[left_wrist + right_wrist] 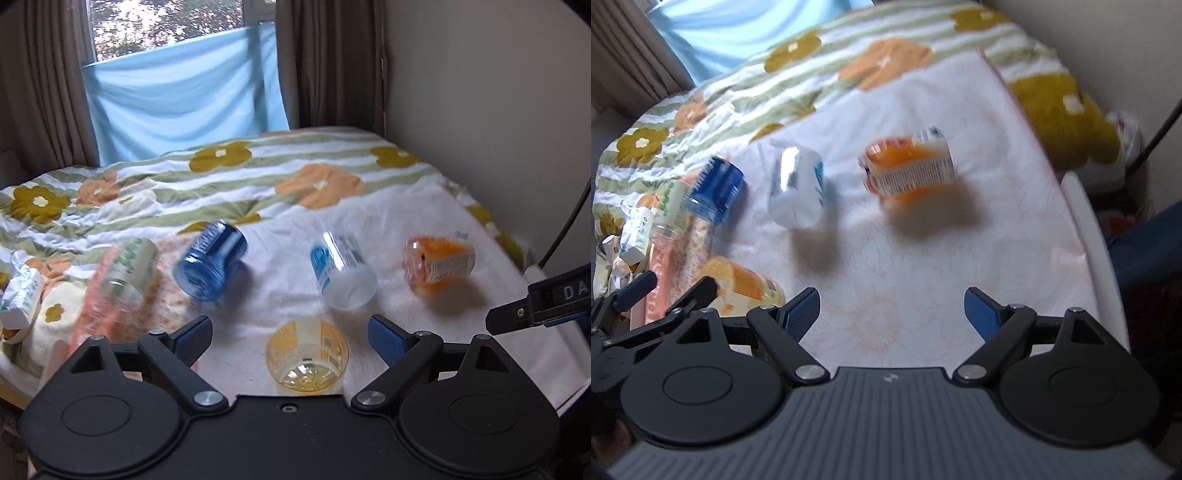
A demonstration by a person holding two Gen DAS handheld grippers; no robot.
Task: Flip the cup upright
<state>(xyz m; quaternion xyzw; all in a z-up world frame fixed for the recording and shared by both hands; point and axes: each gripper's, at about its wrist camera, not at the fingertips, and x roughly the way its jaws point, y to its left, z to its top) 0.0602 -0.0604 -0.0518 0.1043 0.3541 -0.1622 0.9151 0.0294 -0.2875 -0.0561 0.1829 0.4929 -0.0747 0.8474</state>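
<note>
Several plastic cups lie on their sides on a white cloth [424, 325] over a bed. A yellow cup [307, 357] lies between the open fingers of my left gripper [290, 341], its base toward the camera; it also shows in the right wrist view [744, 282]. Farther off lie a blue cup [210, 260], a clear cup with a blue label [341, 269] and an orange cup [439, 260]. A green-labelled cup [129, 267] lies at the left. My right gripper [891, 314] is open and empty above the cloth, short of the orange cup [910, 168] and the clear cup [799, 186].
A flowered blanket [229, 173] covers the bed. A wall [498, 92] stands at the right, curtains and a light blue sheet [184, 92] at the back. Crumpled paper and a small box [22, 295] lie at the left edge. A dark cable [569, 221] hangs at the right.
</note>
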